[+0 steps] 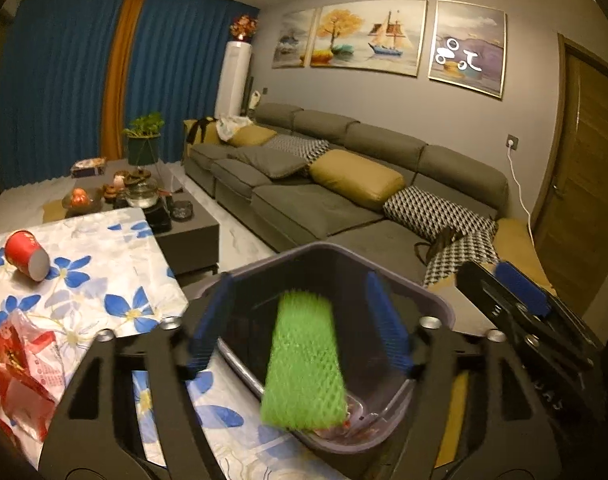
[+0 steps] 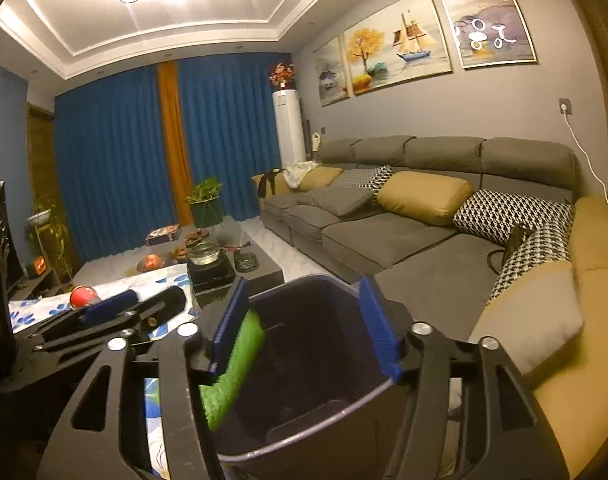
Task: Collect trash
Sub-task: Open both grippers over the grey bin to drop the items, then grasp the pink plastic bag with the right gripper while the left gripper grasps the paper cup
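Observation:
A green foam net sleeve [image 1: 304, 364] hangs in mid-air inside the dark purple trash bin [image 1: 440, 304], blurred, touching neither pad. My left gripper [image 1: 300, 324] is open above the bin mouth. The sleeve also shows in the right wrist view [image 2: 234, 364], by the left pad. My right gripper [image 2: 304, 328] is open over the bin [image 2: 304, 452]; it shows in the left wrist view [image 1: 516, 292] at the right. A red paper cup [image 1: 26, 256] lies on its side on the floral table [image 1: 104, 264]. A red and white plastic bag [image 1: 16, 376] lies at the table's near left.
A grey sectional sofa [image 1: 344, 200] with cushions runs along the right wall. A dark coffee table [image 1: 184, 236] with a glass kettle and fruit stands beyond the floral table. Blue curtains and a potted plant [image 1: 144, 136] are at the back.

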The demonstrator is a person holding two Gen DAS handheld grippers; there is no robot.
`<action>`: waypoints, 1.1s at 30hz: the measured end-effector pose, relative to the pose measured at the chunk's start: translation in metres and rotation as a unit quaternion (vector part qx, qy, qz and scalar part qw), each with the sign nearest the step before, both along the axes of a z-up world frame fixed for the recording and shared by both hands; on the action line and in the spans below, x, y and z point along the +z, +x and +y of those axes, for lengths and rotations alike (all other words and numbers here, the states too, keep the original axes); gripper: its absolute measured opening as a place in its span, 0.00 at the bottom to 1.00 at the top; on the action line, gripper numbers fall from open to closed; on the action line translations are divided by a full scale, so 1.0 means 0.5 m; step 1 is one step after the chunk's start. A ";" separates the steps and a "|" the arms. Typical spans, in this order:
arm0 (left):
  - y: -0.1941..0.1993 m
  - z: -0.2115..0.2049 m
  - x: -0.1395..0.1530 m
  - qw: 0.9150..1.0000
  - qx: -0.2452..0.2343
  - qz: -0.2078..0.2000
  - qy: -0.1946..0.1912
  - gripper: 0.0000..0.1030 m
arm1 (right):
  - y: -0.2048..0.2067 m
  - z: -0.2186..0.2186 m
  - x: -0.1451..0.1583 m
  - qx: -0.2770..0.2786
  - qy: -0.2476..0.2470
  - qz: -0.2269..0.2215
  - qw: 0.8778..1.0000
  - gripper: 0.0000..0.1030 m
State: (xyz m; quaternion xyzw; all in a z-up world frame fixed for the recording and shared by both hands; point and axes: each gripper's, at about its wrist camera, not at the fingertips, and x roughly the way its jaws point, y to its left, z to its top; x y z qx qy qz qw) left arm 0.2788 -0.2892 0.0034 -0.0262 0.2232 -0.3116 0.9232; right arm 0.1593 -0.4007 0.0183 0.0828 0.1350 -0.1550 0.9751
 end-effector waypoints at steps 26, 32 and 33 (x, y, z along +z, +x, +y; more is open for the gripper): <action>-0.253 0.390 0.012 0.974 0.224 -0.010 0.017 0.82 | -0.127 0.213 -0.024 0.094 -0.008 0.020 0.995 0.93; -0.335 0.515 -0.018 0.958 0.285 -0.010 0.028 0.82 | -0.138 0.329 -0.044 0.159 -0.011 0.033 0.987 0.93; -0.341 0.535 -0.021 0.957 0.290 -0.010 0.027 0.82 | -0.139 0.356 -0.049 0.174 -0.013 0.037 0.984 0.93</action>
